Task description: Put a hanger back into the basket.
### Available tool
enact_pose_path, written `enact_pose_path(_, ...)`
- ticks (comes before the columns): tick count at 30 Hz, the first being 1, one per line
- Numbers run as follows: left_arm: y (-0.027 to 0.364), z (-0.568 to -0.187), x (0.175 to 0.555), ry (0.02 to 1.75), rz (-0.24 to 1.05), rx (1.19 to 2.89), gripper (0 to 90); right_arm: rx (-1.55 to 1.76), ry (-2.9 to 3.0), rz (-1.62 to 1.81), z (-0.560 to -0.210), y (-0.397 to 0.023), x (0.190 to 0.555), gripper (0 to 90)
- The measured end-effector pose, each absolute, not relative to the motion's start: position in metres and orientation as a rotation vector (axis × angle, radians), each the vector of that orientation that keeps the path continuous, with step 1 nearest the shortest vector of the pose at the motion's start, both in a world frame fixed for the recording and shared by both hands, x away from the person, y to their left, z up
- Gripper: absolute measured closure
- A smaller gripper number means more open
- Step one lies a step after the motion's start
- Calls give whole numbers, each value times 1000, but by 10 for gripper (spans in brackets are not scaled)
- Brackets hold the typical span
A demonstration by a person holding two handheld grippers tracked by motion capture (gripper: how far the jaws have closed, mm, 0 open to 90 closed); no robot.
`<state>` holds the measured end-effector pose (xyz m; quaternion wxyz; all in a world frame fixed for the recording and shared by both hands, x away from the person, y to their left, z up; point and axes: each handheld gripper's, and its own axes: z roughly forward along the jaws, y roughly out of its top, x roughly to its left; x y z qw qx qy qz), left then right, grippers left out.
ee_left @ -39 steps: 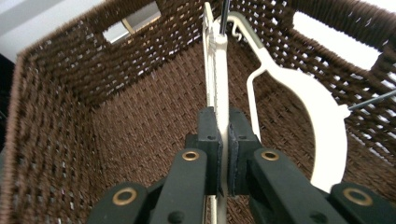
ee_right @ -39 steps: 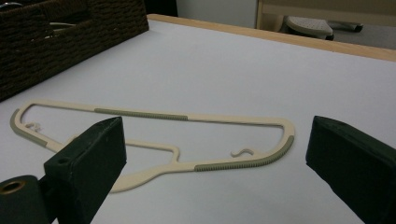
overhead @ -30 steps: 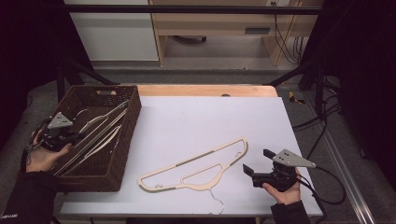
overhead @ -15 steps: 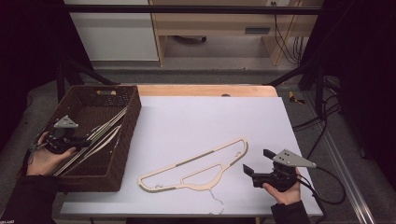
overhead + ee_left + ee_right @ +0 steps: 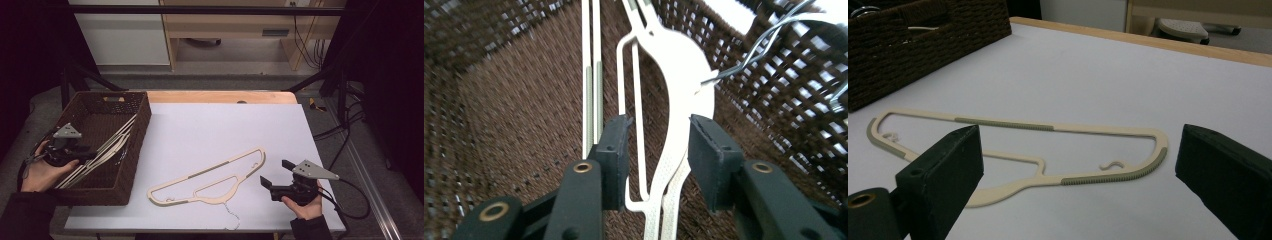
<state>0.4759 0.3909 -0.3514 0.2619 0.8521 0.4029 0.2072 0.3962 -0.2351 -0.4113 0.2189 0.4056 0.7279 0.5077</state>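
Observation:
Several cream hangers (image 5: 107, 145) lie slanted in the brown wicker basket (image 5: 132, 107) at the left. My left gripper (image 5: 92, 152) reaches into the basket from its near left side. Its jaws have just been opening, and the neck of one hanger (image 5: 679, 90) runs between the pads with a gap on each side. That hanger's wire hook (image 5: 744, 60) rests by the basket wall. Another cream hanger (image 5: 212, 167) lies flat on the white table. My right gripper (image 5: 273, 171) sits just right of it, wide open, and the hanger (image 5: 1003, 124) lies ahead of its jaws (image 5: 1079, 145).
The white tabletop (image 5: 225, 125) has a wooden strip along its far edge. Beyond it stand a cabinet and a wooden shelf unit. Cables hang at the right side. The basket wall (image 5: 923, 35) rises left of the lying hanger.
The left gripper's jaws have opened off the hanger in the basket, and the hand has shifted slightly and risen. The right gripper and the hanger on the table have not moved.

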Motion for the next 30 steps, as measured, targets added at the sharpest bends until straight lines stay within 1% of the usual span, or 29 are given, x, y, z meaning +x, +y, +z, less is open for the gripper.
enact_pose_path(3, 388, -338, 465, 1058, 613, 2208, 510, 1110, 2014, 1414, -409, -233, 395, 57)
enact_pose_path(5, 387, -333, 462, 1035, 626, 2200, 453, 1109, 2013, 1419, -408, -232, 395, 56)
enact_pose_path(6, 385, -329, 458, 1021, 637, 2168, 453, 1109, 2013, 1419, -408, -232, 395, 56)
enact_pose_path(7, 383, -327, 455, 1009, 649, 2120, 393, 1103, 2019, 1429, -407, -232, 395, 56)
enact_pose_path(8, 377, -322, 449, 970, 655, 2029, 361, 1097, 2017, 1427, -407, -231, 395, 56)
enact_pose_path(9, 377, -322, 449, 970, 655, 2029, 329, 1096, 2020, 1428, -407, -230, 395, 55)
enact_pose_path(10, 374, -320, 446, 947, 647, 1997, 329, 1096, 2020, 1428, -407, -230, 395, 55)
enact_pose_path(11, 370, -319, 442, 930, 634, 1962, 296, 1096, 2018, 1432, -406, -229, 395, 54)
enact_pose_path(12, 365, -318, 439, 910, 631, 1930, 217, 1097, 2020, 1436, -406, -227, 395, 47)
enact_pose_path(13, 356, -317, 434, 881, 627, 1883, 192, 1096, 2025, 1441, -406, -226, 395, 46)
enact_pose_path(14, 356, -317, 434, 881, 627, 1883, 166, 1086, 2031, 1438, -405, -226, 394, 44)
enact_pose_path(15, 350, -317, 431, 871, 620, 1858, 166, 1086, 2031, 1438, -405, -226, 394, 44)
enact_pose_path(17, 340, -318, 426, 851, 620, 1828, 110, 1090, 2030, 1444, -405, -224, 394, 44)
enact_pose_path(22, 312, -324, 414, 787, 573, 1736, 78, 1091, 2046, 1440, -405, -219, 393, 41)
enact_pose_path(28, 289, -336, 409, 764, 553, 1699, 63, 1099, 2055, 1438, -406, -215, 394, 45)
enact_pose_path(30, 281, -341, 405, 755, 573, 1707, 59, 1097, 2063, 1445, -406, -214, 393, 51)
